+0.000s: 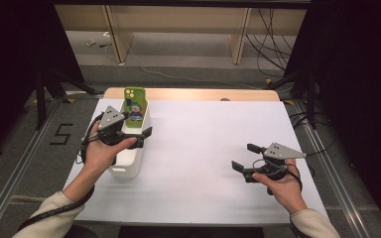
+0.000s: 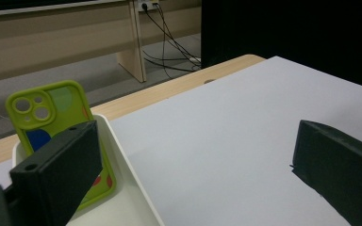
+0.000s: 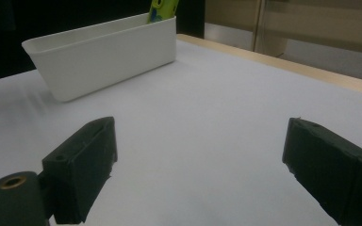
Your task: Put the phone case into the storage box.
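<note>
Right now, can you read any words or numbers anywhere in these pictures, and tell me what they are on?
"5": a black mark on the grey floor left of the table, in the high view.
The green phone case standing in the white plastic bin has a cartoon figure but no writing I can read.
Nothing readable on the white table cover or the two black grippers.

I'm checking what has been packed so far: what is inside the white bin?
A green phone case stands on end inside the white bin, leaning at its far end. The left gripper covers part of the bin's inside, so the rest of the floor can't be checked.
</note>
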`<control>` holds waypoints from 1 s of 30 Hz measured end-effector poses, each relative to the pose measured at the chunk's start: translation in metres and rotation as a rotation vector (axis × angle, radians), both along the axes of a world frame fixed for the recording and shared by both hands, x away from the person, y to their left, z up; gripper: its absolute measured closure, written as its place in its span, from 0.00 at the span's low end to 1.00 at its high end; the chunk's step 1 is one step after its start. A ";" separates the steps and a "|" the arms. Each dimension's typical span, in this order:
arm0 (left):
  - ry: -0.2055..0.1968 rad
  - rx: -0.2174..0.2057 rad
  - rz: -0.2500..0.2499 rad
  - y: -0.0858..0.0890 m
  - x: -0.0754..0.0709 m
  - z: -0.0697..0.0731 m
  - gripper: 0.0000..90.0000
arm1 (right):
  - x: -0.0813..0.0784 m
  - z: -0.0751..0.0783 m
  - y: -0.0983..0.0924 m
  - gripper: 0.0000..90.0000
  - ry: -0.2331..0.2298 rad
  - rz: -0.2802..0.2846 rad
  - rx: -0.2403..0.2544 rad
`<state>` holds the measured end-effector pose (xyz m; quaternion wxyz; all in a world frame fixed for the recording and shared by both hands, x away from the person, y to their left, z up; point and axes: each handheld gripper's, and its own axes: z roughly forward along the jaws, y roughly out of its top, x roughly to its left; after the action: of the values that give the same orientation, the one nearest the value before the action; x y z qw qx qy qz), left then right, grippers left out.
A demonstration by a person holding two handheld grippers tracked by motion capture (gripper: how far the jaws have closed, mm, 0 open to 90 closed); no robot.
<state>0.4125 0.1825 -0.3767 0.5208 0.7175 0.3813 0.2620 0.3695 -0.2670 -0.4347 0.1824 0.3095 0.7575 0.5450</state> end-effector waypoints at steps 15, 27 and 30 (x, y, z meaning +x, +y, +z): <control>-0.009 -0.006 -0.036 -0.002 -0.018 -0.003 0.02 | 0.000 0.000 0.000 0.13 0.002 -0.001 0.001; -0.003 0.005 -0.057 -0.004 -0.031 -0.010 0.02 | 0.000 0.000 0.000 0.13 0.001 -0.002 0.002; 0.000 0.008 -0.060 -0.004 -0.033 -0.011 0.02 | 0.000 0.000 0.000 0.13 0.002 -0.001 0.001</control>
<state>0.3796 0.1781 -0.3878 0.5257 0.7306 0.3584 0.2478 0.3696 -0.2670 -0.4350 0.1817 0.3106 0.7574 0.5449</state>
